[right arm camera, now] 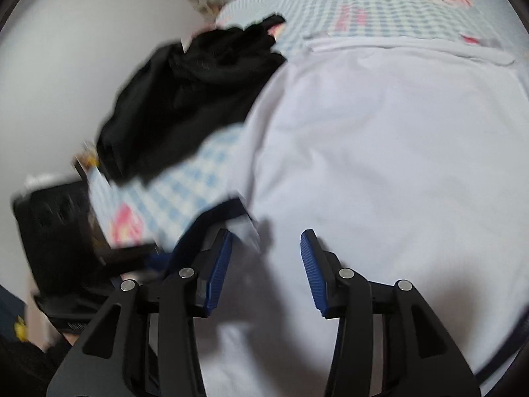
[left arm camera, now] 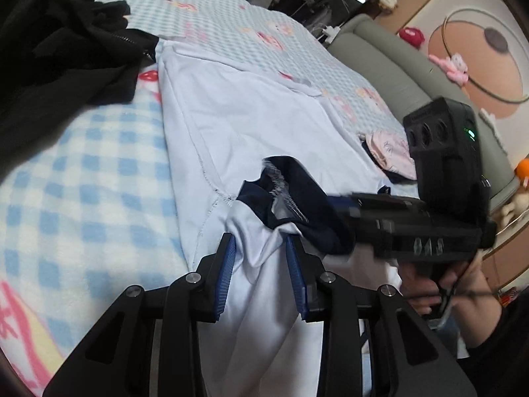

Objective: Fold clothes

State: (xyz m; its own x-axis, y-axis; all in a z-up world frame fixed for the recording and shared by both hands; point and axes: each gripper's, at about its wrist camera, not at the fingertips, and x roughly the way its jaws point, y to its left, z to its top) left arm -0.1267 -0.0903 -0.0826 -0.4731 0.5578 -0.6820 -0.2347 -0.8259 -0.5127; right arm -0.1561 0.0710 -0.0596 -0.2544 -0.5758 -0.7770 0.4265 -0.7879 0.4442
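We work over a bed (left arm camera: 82, 172) under blue-and-white checked bedding, which fills most of both views. The white garment (left arm camera: 244, 125) lies spread across it, running from 12 o'clock down to our grippers at 6 in the left wrist view, its seamed long edge toward 9. A heap of black clothes (left arm camera: 66, 43) sits at 10 o'clock, touching the garment's far corner. At 3 o'clock a small pink cloth (left arm camera: 390, 155) lies just beside the white fabric.

The left gripper (left arm camera: 261, 244) has a bunch of white cloth, just below the navy trim (left arm camera: 297, 195), between its blue pads; the jaws stand partly apart, so we cannot tell whether they truly pinch it. The right gripper (right arm camera: 264, 241) hangs over the white expanse with its jaws spread wide, holding nothing.

We judge a fold of this garment is in hand, at the trimmed end nearest us; how many folds it already carries we cannot say. Whatever comes next wants a firm hold on that end and the right gripper taking its own edge, so the cloth travels flat.

Open bedding lies toward 8 o'clock; the black heap crowds 10, and the bed's edge falls away past 3.
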